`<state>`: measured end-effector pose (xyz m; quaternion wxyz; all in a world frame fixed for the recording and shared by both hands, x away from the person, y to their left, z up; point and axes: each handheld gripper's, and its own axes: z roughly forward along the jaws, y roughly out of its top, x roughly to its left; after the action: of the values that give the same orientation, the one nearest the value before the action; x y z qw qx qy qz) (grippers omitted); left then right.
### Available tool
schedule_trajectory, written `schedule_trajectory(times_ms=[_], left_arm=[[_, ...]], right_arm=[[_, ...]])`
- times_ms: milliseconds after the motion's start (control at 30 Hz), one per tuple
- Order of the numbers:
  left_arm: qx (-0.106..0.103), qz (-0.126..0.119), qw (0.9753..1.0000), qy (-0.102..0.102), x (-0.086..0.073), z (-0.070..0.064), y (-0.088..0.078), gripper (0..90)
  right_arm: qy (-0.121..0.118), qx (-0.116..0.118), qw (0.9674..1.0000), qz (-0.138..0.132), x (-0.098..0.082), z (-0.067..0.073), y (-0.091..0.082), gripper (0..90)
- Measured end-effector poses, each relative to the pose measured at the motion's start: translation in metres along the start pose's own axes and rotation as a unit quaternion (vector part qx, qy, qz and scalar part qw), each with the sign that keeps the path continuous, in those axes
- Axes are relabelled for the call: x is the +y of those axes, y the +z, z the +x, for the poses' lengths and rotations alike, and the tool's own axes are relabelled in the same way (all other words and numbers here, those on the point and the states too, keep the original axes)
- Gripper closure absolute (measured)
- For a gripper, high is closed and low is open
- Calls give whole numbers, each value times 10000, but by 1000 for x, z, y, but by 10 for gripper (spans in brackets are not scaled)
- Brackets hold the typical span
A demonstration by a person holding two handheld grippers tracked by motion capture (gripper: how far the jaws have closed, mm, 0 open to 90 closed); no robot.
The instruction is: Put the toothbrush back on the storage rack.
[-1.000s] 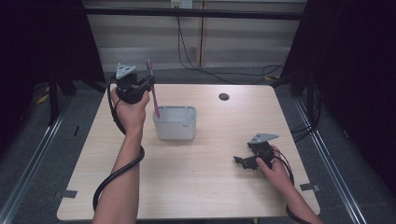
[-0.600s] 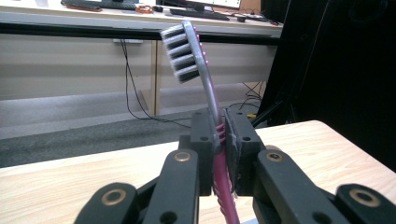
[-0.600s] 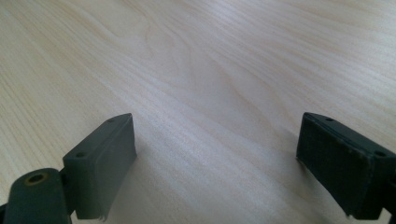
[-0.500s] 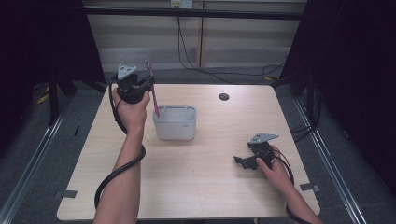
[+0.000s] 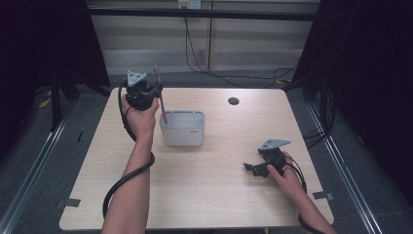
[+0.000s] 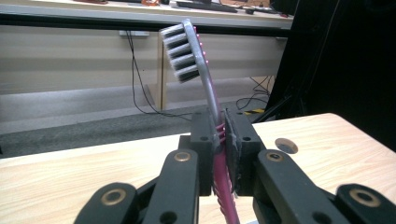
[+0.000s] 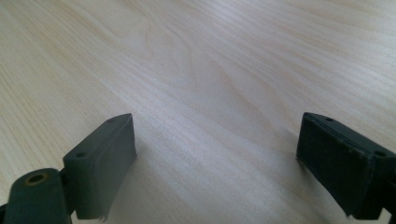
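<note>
Nearest us, the right gripper point(image 5: 254, 168) rests low on the table point(image 5: 204, 195), jaws spread wide with bare wood between them; farther off, the left gripper point(image 5: 157, 89) is clamped on a pink toothbrush point(image 6: 205, 79), bristles up, handle slanting down toward the grey bin point(image 5: 183, 129); we cannot tell whether the tip reaches inside; the bin's contents are hidden; beyond lies a dark grommet point(image 5: 233, 101).

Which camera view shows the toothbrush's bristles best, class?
The left gripper view: the toothbrush stands close up, bristle head raised, its pink handle clamped in the left gripper. The high view shows it small, as a thin pink stick over the grey bin. The right gripper view shows bare table.
</note>
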<state>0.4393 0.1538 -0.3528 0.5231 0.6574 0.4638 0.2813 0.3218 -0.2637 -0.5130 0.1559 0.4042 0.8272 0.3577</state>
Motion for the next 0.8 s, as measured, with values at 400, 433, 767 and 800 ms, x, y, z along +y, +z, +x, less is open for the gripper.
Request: schedule_trajectory(times_ms=[400, 433, 767, 800], left_arm=[[52, 46, 10000, 5, -10, 0, 5, 827], [59, 58, 10000, 24, -10, 0, 6, 827], [87, 73, 9999, 46, -17, -1, 8, 826], [71, 71, 9999, 27, -18, -1, 9, 826]], right_arm=[[-5, 4, 10000, 4, 0, 0, 0, 113], [-5, 4, 10000, 4, 0, 0, 0, 113], [-5, 9, 10000, 3, 0, 0, 0, 113], [-6, 11, 10000, 2, 0, 0, 0, 113]])
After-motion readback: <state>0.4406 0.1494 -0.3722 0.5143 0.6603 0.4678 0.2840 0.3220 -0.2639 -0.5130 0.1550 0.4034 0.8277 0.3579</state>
